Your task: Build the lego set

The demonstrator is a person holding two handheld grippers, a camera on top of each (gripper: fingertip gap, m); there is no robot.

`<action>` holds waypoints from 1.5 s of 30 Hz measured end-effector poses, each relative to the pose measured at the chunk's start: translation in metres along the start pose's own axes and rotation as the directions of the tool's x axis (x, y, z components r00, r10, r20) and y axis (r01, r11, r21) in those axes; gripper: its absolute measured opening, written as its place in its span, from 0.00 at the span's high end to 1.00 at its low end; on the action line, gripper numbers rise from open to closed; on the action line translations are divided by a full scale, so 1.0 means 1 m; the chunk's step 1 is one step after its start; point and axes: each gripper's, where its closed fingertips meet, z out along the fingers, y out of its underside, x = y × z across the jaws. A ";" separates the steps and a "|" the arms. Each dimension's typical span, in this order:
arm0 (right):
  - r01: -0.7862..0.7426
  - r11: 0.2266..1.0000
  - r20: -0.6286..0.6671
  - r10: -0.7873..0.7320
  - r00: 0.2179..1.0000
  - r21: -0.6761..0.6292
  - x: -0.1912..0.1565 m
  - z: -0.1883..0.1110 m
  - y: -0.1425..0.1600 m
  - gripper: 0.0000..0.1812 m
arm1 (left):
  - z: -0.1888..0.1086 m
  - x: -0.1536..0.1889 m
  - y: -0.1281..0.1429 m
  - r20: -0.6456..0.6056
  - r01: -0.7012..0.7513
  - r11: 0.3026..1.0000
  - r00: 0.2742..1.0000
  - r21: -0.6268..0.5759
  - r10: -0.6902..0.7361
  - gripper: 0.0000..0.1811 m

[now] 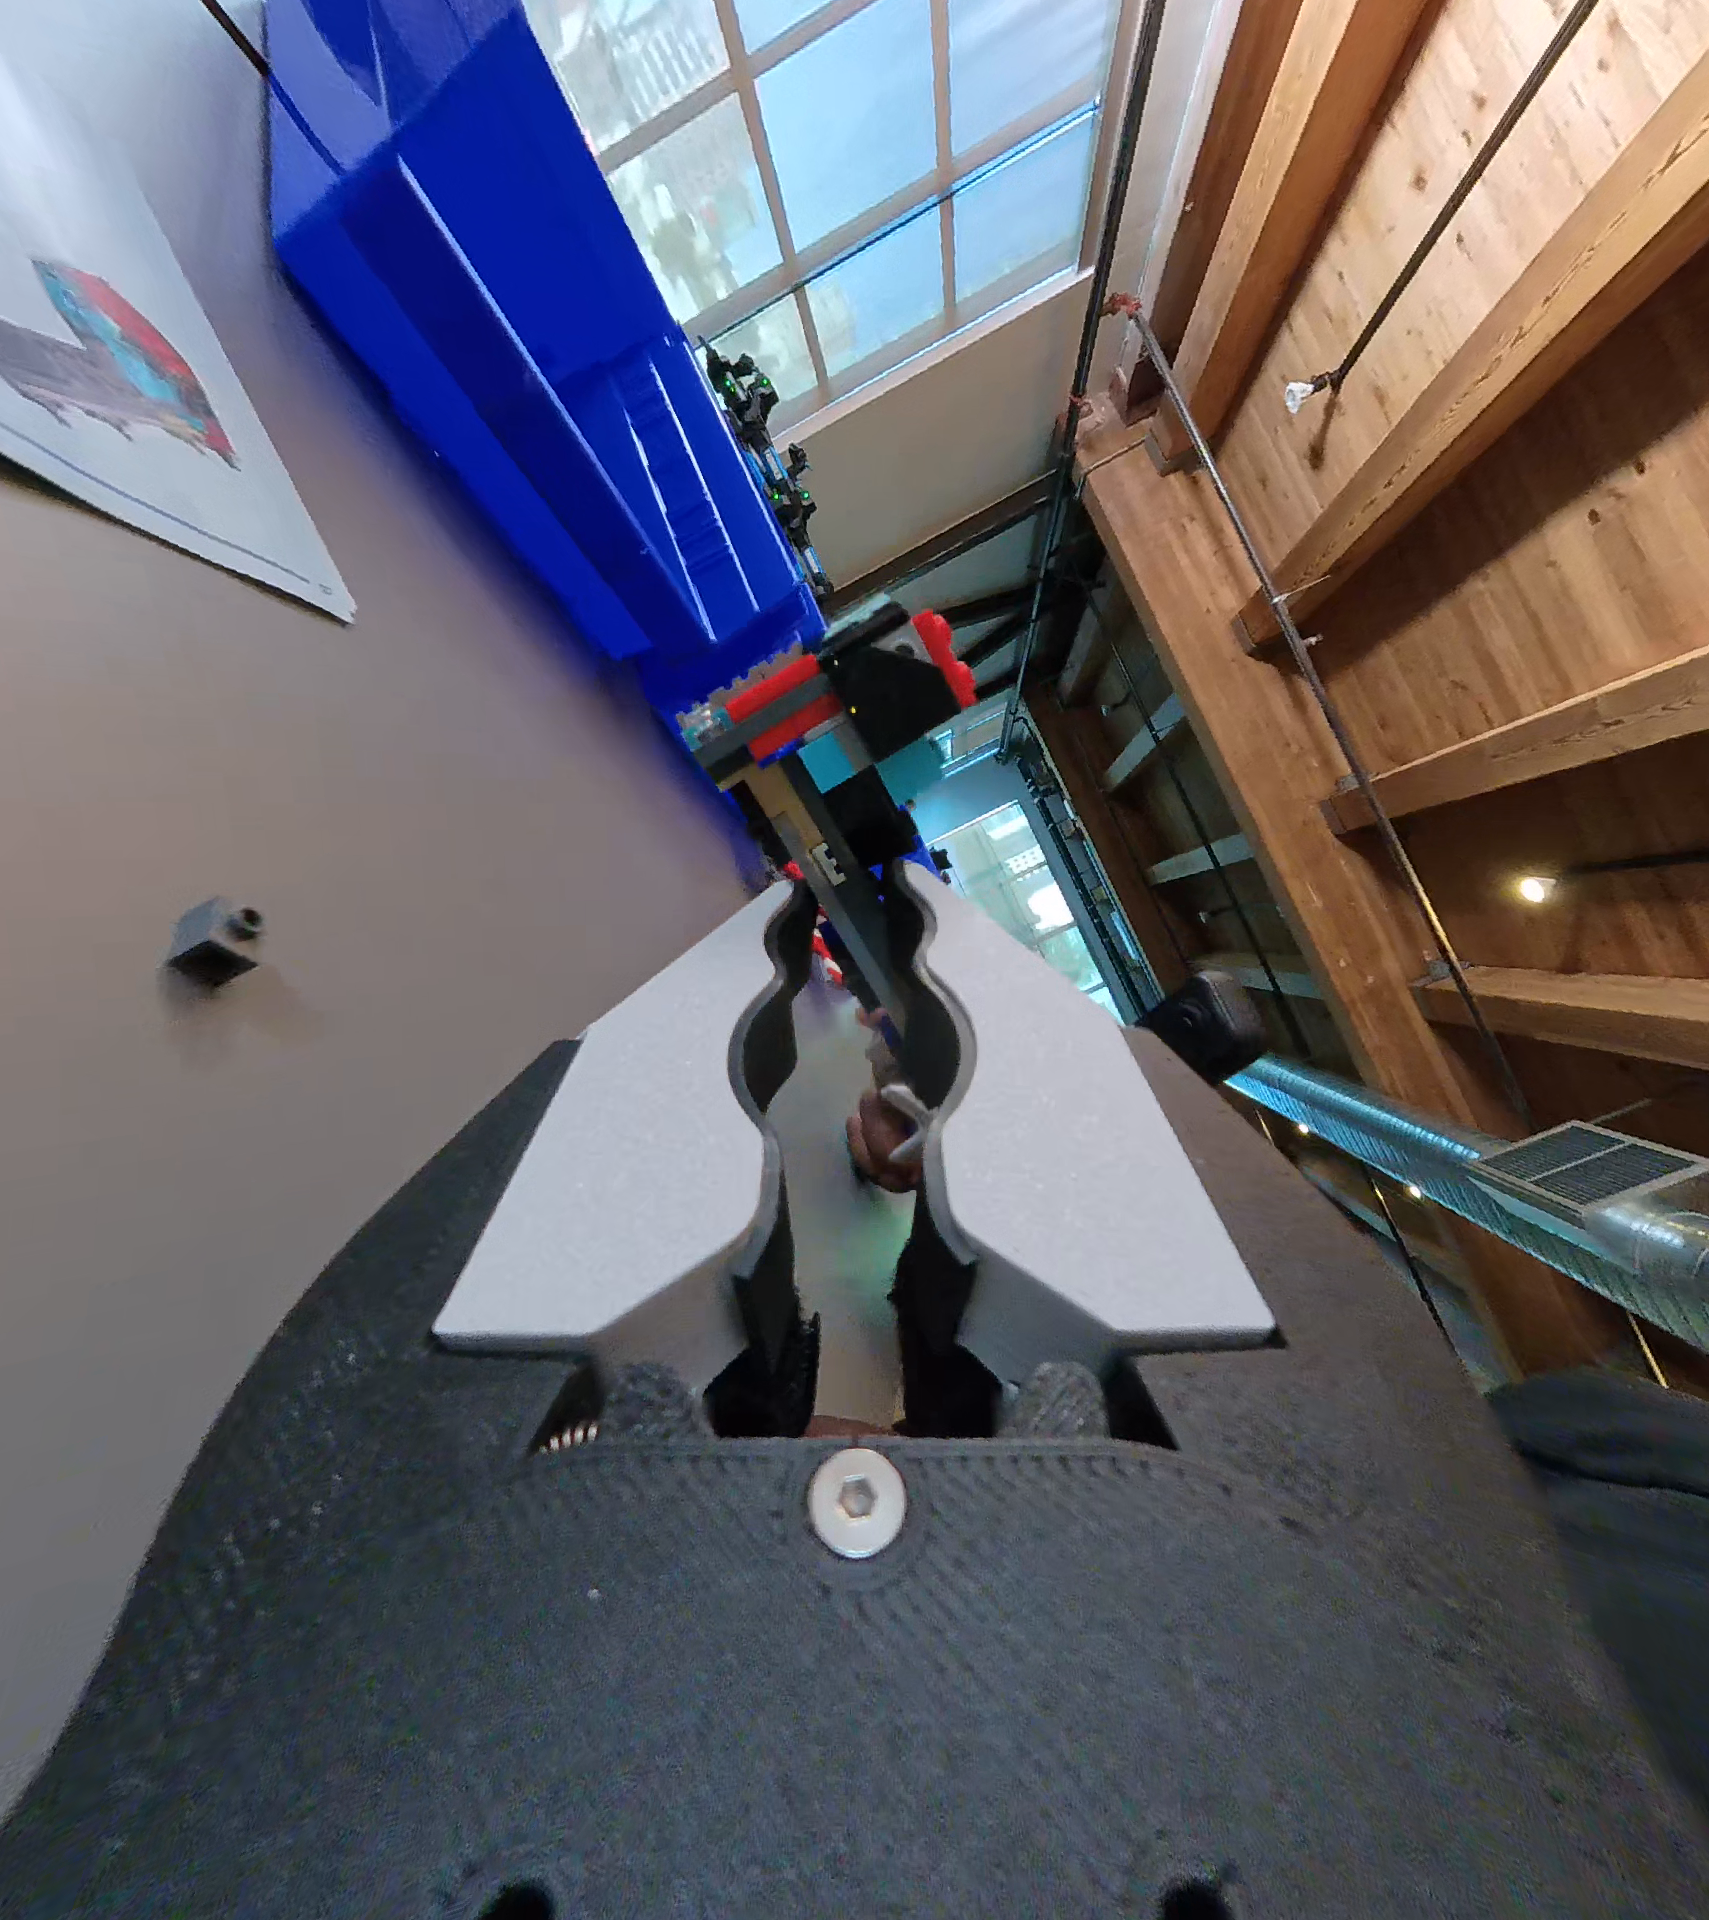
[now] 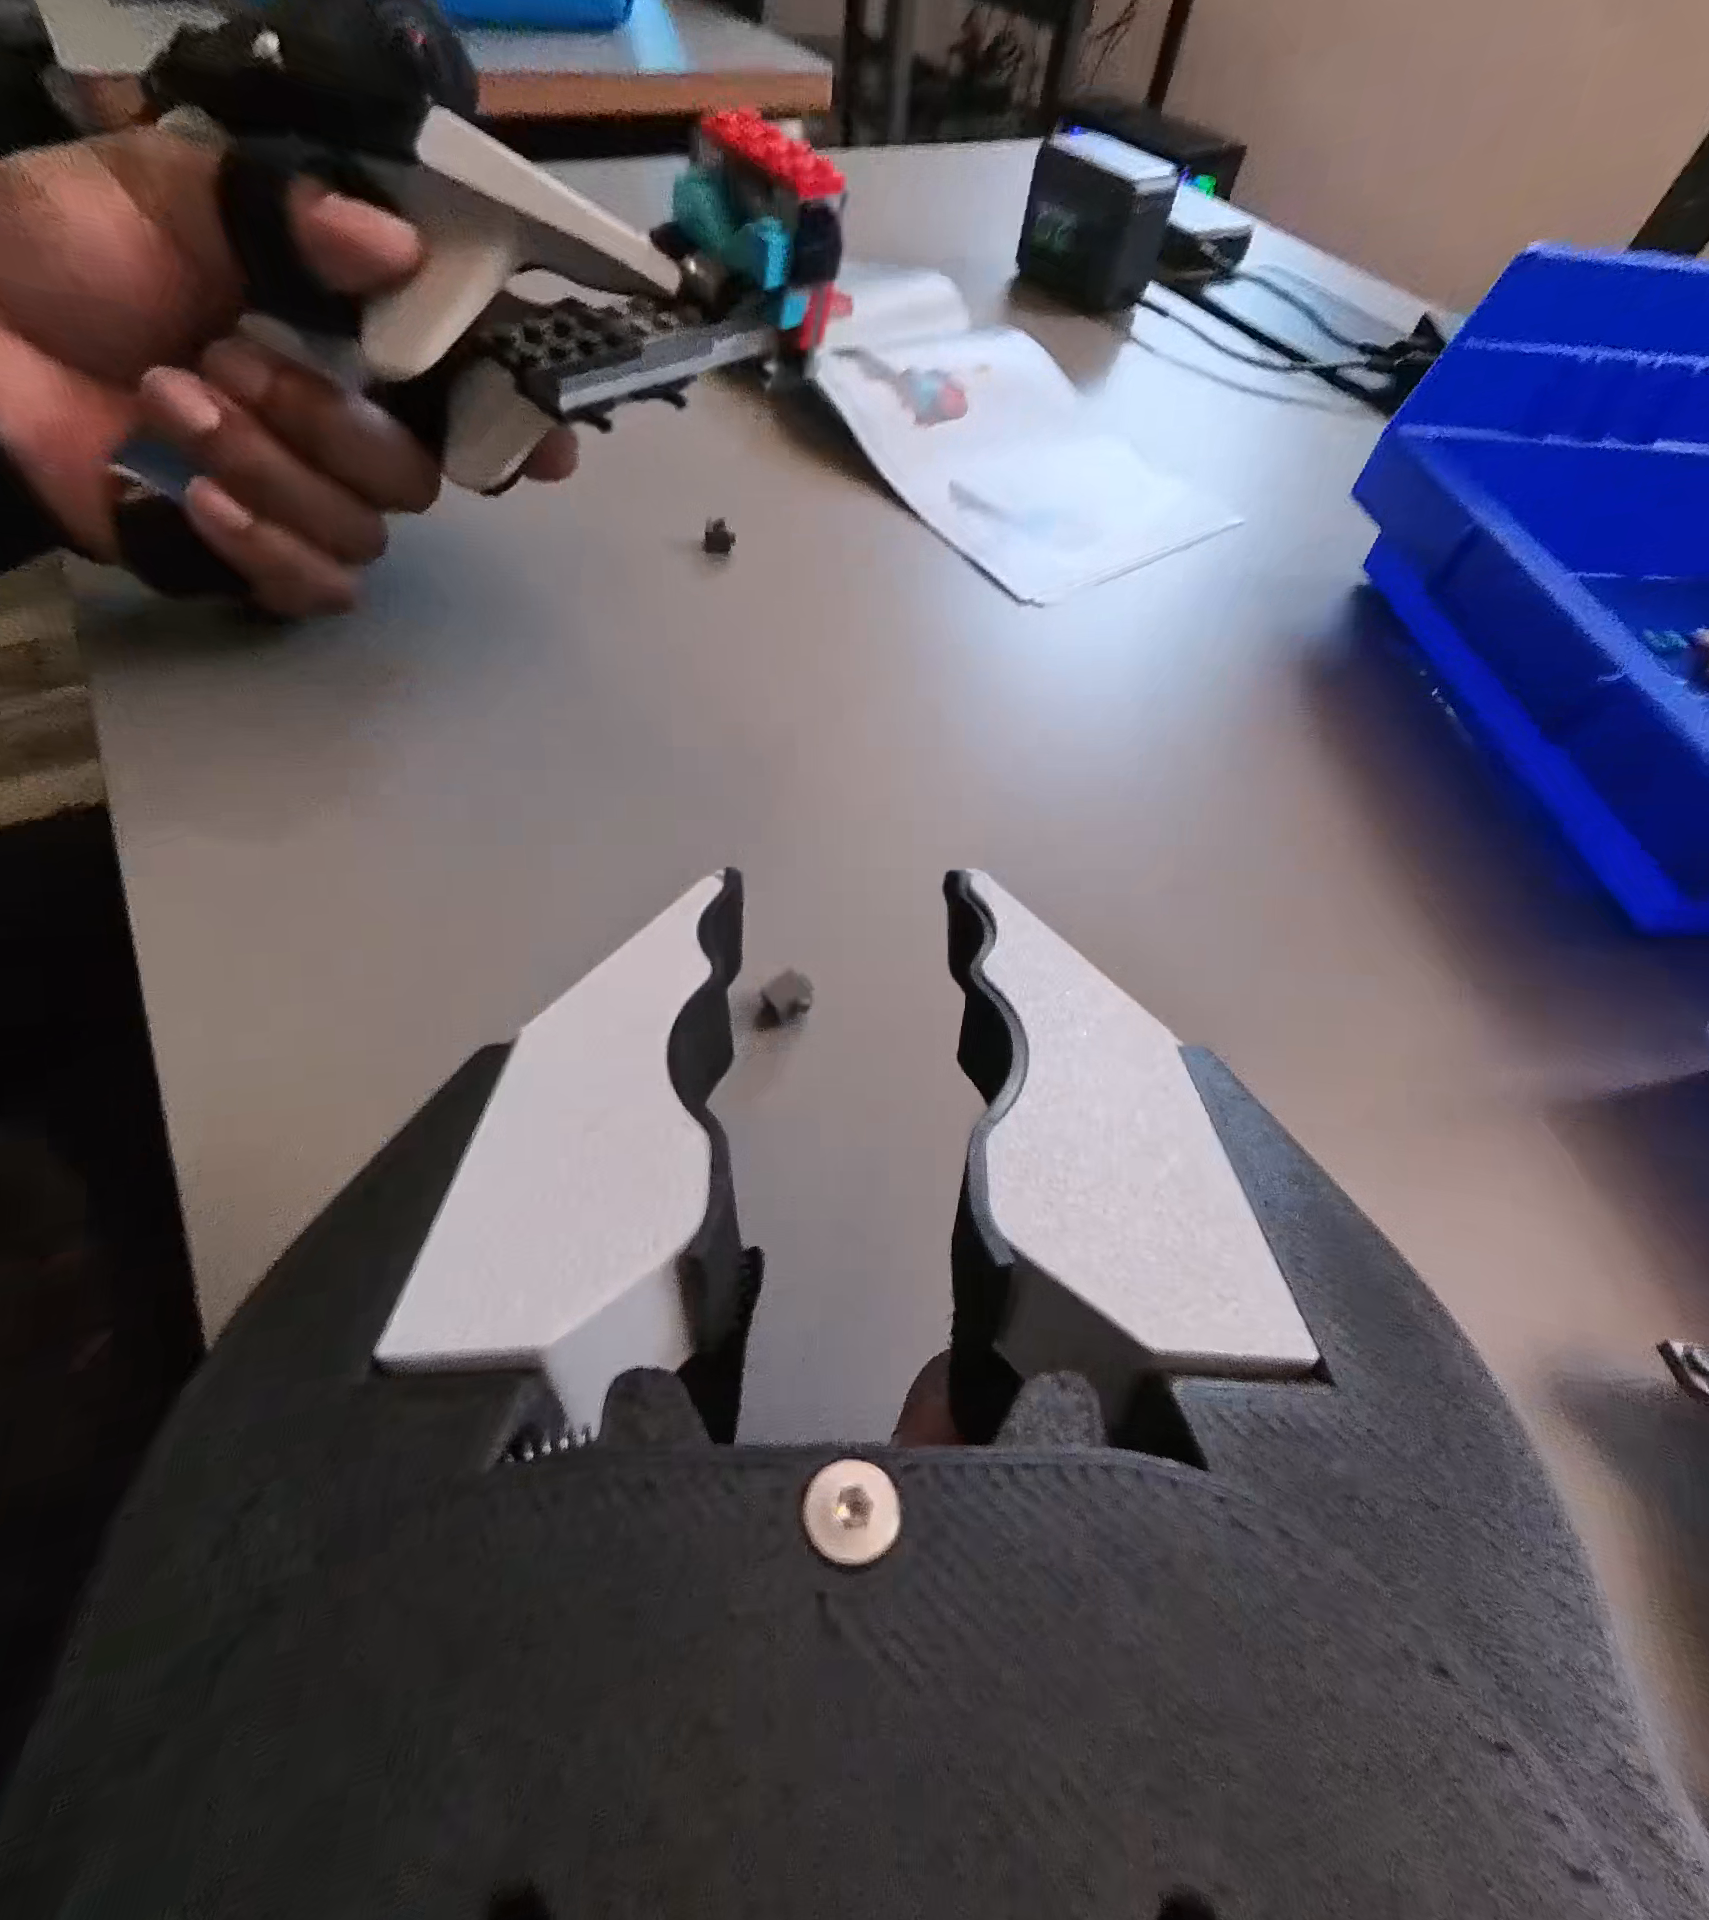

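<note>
Your left gripper (image 2: 668, 286) is clamped on the half-built lego model (image 2: 725, 270), lifted clear of the table (image 2: 621, 727). Right gripper (image 2: 842, 904) gapes empty, small gray brick (image 2: 784, 997) lying between its fingertips. Plenty left to add, I'd guess.

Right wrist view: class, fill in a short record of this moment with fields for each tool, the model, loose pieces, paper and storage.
Left tool: shut on the lego model, held above the table
Right tool: open, holding nothing
Loose pieces: small grey brick between the right tool's fingers; small dark piece farther off
Paper: instruction sheet lying flat
Storage: blue bin at right
</note>
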 end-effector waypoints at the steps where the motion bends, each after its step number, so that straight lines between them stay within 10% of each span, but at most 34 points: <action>1: -0.005 1.000 0.009 0.005 1.000 -0.011 0.002 -0.002 0.004 0.78 | 0.006 0.000 0.004 0.007 -0.010 1.000 1.000 -0.011 0.010 0.93; 20: -0.144 0.989 0.195 0.134 0.972 0.034 0.025 0.005 -0.011 0.79 | 0.111 0.035 -0.001 -0.109 -0.110 0.989 0.989 -0.095 0.099 0.93; 37: -0.248 0.950 0.060 0.241 0.969 0.190 -0.011 -0.041 -0.016 0.80 | 0.061 0.029 0.050 -0.037 -0.147 0.989 0.989 -0.013 0.146 0.93; 45: -0.195 0.960 0.069 0.184 0.980 0.203 0.004 -0.014 -0.028 0.81 | 0.064 0.027 0.049 -0.039 -0.178 0.983 0.984 -0.042 0.176 0.93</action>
